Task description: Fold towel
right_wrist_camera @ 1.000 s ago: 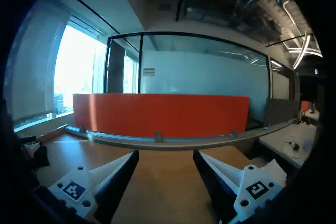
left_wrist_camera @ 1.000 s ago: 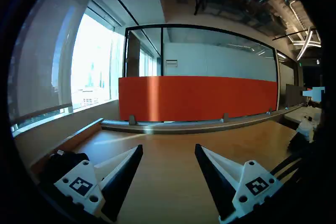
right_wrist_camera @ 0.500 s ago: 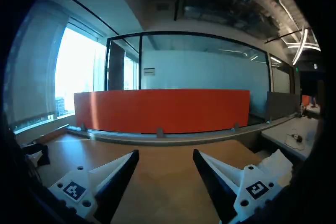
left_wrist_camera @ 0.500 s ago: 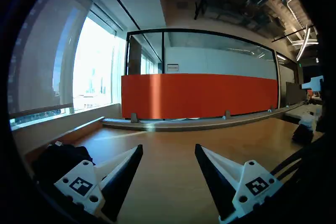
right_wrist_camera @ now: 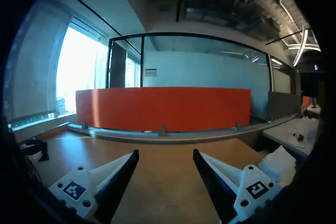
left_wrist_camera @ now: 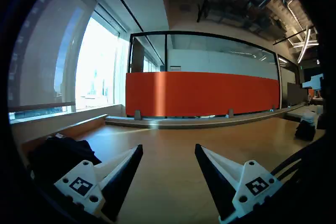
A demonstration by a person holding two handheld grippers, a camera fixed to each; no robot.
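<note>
Views shifted slightly; left gripper (left_wrist_camera: 168,146), right gripper (right_wrist_camera: 165,151) fingers apart, empty; wall sign (right_wrist_camera: 150,72) unreadable.

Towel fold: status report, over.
Left gripper open, empty. Right gripper open, empty. White cloth, likely the towel, lies off to the right, ungripped. Black bundle beside left gripper, not blocking.

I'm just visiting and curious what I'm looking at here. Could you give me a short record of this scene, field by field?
Setting: office, wooden table, orange partition behind it
Left gripper: fingers open, holding nothing
Right gripper: fingers open, holding nothing
Possible towel: white crumpled cloth at the right of the right gripper view, untouched
Other: dark bundle beside the left gripper
</note>
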